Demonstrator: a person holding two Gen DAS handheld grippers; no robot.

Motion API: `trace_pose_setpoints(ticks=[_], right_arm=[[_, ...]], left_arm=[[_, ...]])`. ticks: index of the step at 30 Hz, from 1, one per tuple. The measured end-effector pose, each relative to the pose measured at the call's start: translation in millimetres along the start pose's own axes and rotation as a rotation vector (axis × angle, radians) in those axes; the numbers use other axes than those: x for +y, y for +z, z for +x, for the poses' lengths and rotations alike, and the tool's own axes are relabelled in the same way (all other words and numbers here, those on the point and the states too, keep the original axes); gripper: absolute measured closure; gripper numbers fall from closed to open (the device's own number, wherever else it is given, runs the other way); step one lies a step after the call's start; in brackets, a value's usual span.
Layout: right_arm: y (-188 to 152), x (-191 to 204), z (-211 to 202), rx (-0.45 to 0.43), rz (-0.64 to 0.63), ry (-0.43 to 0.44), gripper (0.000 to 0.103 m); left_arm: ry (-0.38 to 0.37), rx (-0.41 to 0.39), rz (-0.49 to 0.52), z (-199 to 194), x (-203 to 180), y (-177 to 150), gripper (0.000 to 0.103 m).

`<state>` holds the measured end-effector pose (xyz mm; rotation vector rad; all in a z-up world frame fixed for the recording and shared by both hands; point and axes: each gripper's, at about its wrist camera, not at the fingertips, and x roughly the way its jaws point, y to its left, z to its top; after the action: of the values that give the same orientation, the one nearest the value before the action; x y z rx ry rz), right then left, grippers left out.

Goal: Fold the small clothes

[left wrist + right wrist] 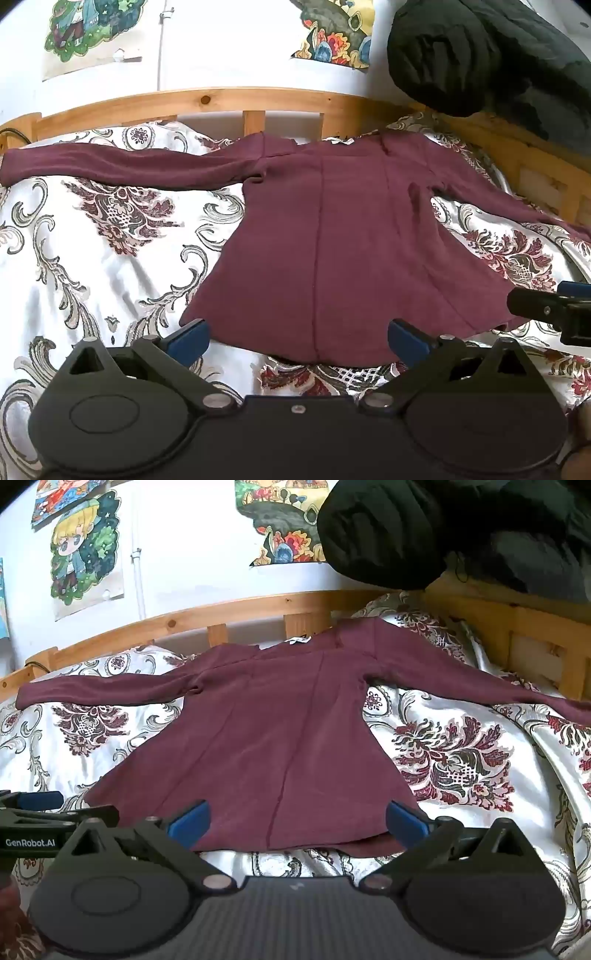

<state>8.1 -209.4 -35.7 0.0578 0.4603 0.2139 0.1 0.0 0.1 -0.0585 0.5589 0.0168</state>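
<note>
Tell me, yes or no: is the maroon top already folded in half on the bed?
No: the maroon top lies spread flat on the patterned bedspread, with both long sleeves stretched out to the sides.

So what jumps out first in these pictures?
A dark red long-sleeved top lies spread flat in the middle of a flowery bedspread, both sleeves stretched out sideways. A black bundle sits on the wooden bed frame at the far right, and cartoon posters hang on the wall behind.
</note>
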Motion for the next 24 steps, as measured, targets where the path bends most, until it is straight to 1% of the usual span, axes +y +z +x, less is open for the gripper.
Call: trace_pose_setpoints(ticks=[6,11,15,24], right_arm=[[3.5,3.3,-2.5,-0.004,0.001,0.004,0.0],[-5.2,-2.4,0.4,0.0,0.009,0.005,0.0],[-0.3,-0.9,1.3,0.016,0.022,-0.006,0.0],[-1.3,-0.4,0.9,0.019,0.032,-0.014,0.0]], left_arm=[[0.003,0.0,-0.001,1.0,0.6,-0.4,0.001],[-0.004,0.001,-0.002,1.8,1.0,-1.8,0.001],[-0.003,0.0,0.0,1.2,0.3,-2.7,0.001],[-0.004,0.0,0.004,-0.2,-0.5,-0.2,0.001]])
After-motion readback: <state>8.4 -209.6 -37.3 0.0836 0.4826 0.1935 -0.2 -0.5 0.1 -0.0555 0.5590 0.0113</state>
